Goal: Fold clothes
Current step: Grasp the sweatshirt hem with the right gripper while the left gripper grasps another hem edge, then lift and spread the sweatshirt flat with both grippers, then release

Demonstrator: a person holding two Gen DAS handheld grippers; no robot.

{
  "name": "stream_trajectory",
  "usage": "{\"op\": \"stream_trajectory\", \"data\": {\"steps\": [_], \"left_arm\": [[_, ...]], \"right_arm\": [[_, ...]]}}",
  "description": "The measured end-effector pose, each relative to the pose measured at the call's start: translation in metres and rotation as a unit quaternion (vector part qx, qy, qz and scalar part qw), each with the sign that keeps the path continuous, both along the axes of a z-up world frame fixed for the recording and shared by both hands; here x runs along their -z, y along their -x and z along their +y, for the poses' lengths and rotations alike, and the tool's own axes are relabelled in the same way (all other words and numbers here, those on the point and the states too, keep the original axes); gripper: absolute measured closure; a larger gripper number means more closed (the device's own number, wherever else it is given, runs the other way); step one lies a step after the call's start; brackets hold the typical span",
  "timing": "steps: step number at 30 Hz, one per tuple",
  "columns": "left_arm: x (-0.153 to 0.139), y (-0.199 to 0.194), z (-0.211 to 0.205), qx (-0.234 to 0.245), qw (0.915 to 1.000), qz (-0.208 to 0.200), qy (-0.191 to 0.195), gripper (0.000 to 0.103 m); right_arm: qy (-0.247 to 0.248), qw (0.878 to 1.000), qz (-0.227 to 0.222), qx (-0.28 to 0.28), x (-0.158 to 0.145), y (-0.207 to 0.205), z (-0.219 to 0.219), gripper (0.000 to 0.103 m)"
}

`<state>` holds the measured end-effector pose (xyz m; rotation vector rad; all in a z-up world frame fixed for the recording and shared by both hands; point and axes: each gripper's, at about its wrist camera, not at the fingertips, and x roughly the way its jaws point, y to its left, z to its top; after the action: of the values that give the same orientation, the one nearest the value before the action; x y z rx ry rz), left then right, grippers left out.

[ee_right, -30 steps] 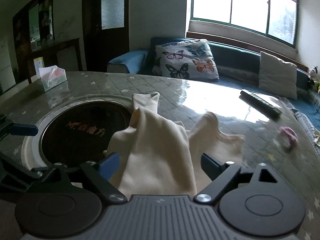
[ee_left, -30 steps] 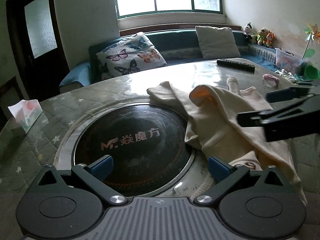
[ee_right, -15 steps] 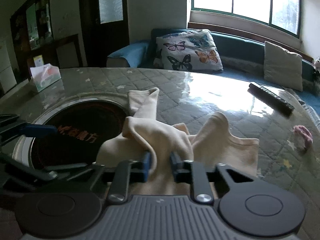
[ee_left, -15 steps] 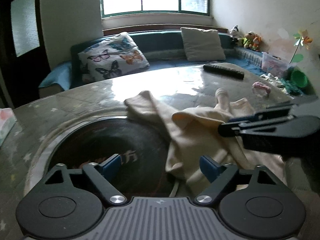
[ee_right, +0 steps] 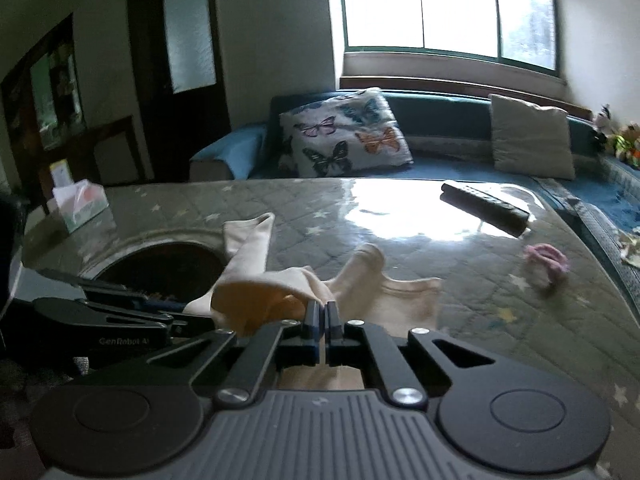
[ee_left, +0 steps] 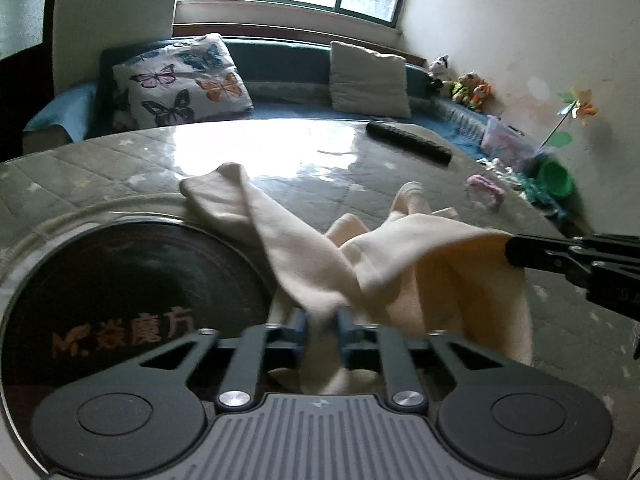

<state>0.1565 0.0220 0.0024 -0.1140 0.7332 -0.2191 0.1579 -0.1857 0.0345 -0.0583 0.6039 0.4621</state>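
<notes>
Both grippers angle downward over the quilted table (ee_left: 120,160). The left gripper (ee_left: 322,320) pinches a fold of the cream garment (ee_left: 400,256) beside the dark round hotplate (ee_left: 132,272). The right gripper (ee_right: 324,314) clamps the garment's raised edge, jaws pressed together, lifting it off the tabletop.

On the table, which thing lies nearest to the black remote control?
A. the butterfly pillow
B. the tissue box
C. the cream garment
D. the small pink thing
D: in the right wrist view the small pink thing lies just in front of the black remote control on the table, closer than the cream garment.
</notes>
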Motion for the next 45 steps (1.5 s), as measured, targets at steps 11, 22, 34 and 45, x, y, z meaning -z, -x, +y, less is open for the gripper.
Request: {"op": "stream_trajectory", "data": {"steps": [11, 22, 34, 45], "left_arm": [[-0.03, 0.053, 0.028, -0.059, 0.9966, -0.056, -0.012, 0.101], [-0.027, 0.153, 0.069, -0.117, 0.993, 0.001, -0.012, 0.1], [-0.051, 0.131, 0.05, -0.095, 0.9931, -0.035, -0.059, 0.059], [-0.028, 0.013, 0.024, -0.068, 0.9945, -0.021, -0.077, 0.059]], "right_arm": [[-0.001, 0.993, -0.009, 0.116, 0.005, 0.033, -0.082, 0.101], [-0.001, 0.967, 0.044, 0.251, 0.029, 0.082, -0.174, 0.101], [0.017, 0.977, 0.038, 0.209, 0.021, 0.066, -0.158, 0.082], [0.007, 0.992, 0.061, 0.109, 0.021, -0.01, -0.091, 0.071]]}}
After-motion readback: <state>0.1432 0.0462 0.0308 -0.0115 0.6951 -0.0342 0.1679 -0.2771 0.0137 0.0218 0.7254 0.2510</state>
